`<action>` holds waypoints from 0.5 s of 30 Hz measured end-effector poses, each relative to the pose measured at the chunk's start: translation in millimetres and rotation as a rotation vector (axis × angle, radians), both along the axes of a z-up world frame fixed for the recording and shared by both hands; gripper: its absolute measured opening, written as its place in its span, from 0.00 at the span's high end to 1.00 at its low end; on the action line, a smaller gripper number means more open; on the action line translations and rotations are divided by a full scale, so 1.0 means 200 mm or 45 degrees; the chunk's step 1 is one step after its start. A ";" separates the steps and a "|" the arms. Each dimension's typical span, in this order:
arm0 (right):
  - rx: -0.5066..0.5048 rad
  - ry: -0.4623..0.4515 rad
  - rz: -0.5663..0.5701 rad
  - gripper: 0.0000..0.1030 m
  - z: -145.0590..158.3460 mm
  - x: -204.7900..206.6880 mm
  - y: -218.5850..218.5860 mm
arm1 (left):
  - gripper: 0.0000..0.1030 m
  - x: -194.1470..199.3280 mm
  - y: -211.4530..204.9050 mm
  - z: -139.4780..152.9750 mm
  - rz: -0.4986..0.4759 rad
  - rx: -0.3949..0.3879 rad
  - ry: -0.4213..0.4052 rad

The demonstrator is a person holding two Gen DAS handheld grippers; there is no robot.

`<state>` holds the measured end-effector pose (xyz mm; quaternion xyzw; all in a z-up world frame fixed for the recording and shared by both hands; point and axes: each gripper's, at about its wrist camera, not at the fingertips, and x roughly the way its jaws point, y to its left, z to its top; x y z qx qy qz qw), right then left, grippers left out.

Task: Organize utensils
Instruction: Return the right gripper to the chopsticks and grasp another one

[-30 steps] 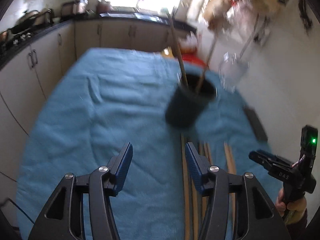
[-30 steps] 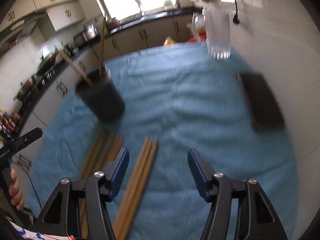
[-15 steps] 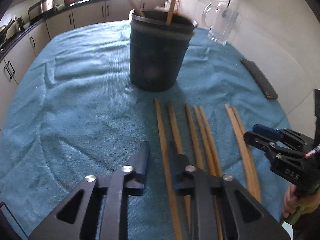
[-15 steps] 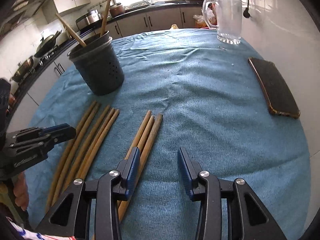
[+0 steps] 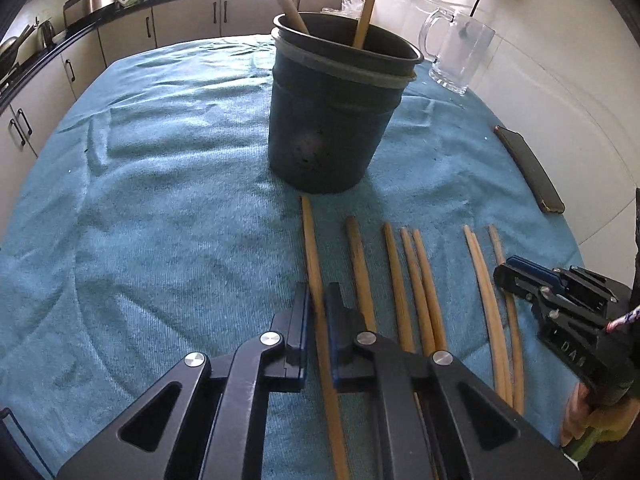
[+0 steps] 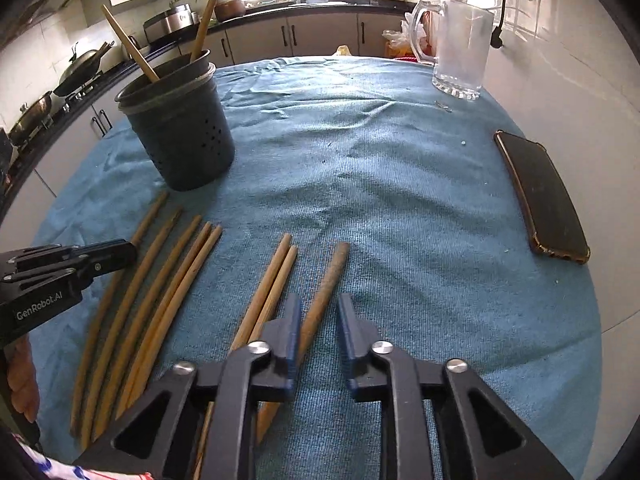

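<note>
Left gripper [image 5: 318, 300] is pinching the leftmost stick [image 5: 310, 240]; right gripper [image 6: 318, 312] is sitting half-open around the rightmost stick [image 6: 330, 272], not squeezing it.

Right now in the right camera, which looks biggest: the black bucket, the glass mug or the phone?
1. Bucket looks biggest.
2. Phone and mug look about alike; the mug stands farther from the camera, so I won't rank them.

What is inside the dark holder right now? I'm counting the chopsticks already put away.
Two wooden sticks stand in the dark holder, leaning against opposite sides of its rim. Its wall hides their lower ends and the bottom, so anything shorter in there cannot be seen.
</note>
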<state>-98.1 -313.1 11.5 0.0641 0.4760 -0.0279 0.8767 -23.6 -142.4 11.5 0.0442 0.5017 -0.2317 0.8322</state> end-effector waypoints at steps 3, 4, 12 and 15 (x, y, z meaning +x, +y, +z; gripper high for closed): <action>0.022 0.043 0.026 0.89 0.01 -0.04 -0.02 | 0.94 -0.03 0.04 0.00 -0.002 -0.011 0.040; 0.023 0.058 0.037 0.89 0.01 -0.06 -0.03 | 0.94 -0.05 0.07 0.00 -0.005 -0.009 0.061; 0.039 0.135 0.035 0.88 0.02 -0.08 -0.07 | 0.94 0.01 0.04 0.02 0.009 0.043 0.158; 0.029 0.161 0.032 0.88 0.02 -0.05 -0.07 | 0.94 0.05 0.02 0.01 0.008 0.057 0.152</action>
